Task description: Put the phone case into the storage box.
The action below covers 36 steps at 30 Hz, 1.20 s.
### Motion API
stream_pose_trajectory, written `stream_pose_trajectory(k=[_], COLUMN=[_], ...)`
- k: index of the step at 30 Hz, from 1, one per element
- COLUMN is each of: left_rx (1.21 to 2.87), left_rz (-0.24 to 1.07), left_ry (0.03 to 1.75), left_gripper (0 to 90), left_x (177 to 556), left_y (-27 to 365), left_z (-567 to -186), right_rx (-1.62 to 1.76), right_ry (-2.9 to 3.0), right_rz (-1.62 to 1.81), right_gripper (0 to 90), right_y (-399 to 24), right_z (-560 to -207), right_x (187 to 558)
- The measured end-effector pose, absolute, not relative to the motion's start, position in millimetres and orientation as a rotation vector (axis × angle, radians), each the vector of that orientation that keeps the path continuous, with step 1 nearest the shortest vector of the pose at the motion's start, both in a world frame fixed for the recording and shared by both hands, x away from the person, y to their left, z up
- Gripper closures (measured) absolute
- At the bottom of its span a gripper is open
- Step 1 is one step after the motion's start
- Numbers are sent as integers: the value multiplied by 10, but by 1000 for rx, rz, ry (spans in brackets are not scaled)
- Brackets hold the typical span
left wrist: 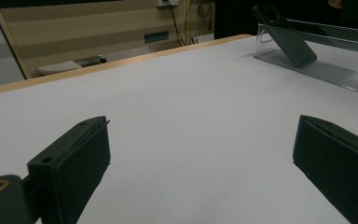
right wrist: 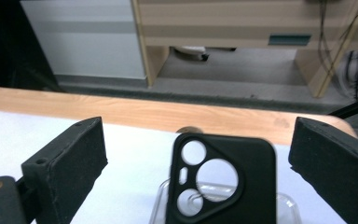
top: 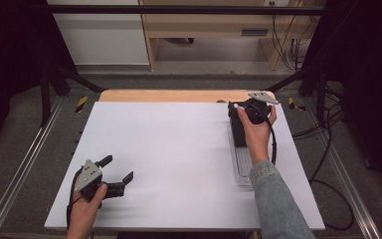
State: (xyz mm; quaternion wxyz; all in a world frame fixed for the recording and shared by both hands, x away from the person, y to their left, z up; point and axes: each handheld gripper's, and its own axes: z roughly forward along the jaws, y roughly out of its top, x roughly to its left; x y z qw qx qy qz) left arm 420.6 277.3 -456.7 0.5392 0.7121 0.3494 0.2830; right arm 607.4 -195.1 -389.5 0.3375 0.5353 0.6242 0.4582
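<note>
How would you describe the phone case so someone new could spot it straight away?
Start at the white table and go to its far right side, where a clear ribbed stand lies. The phone case leans upright at its far end: matte black, with round camera cutouts, between the right hand-held gripper's open jaws.

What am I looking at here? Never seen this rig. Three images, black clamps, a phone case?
No robot here: a person holds a hand-held two-jaw gripper in each hand at a white table.

The high view looks down from above the person's side. The left gripper hovers low near the table's near left corner, jaws wide apart, holding nothing. The right gripper is at the far right, over a clear plastic stand.

The other two pictures come from cameras riding on each gripper, looking out between its own black jaws.

A black phone case with camera cutouts leans in the stand. In the right gripper view it sits between the open jaws, which stand clear of it. It is not gripped yet.
</note>
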Motion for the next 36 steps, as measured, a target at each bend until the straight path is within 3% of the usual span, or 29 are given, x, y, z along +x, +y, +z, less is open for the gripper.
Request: stream_pose_trajectory(k=[36], left_rx=[1679], left_rz=[675], left_ry=[834], left_gripper=[39], left_x=[4205], left_y=[2785], left_z=[-4560], right_rx=[1276], right_ry=[1784], right_rz=[1296], right_gripper=[56], right_y=[-1851], right_z=[-3575], right_x=[5598])
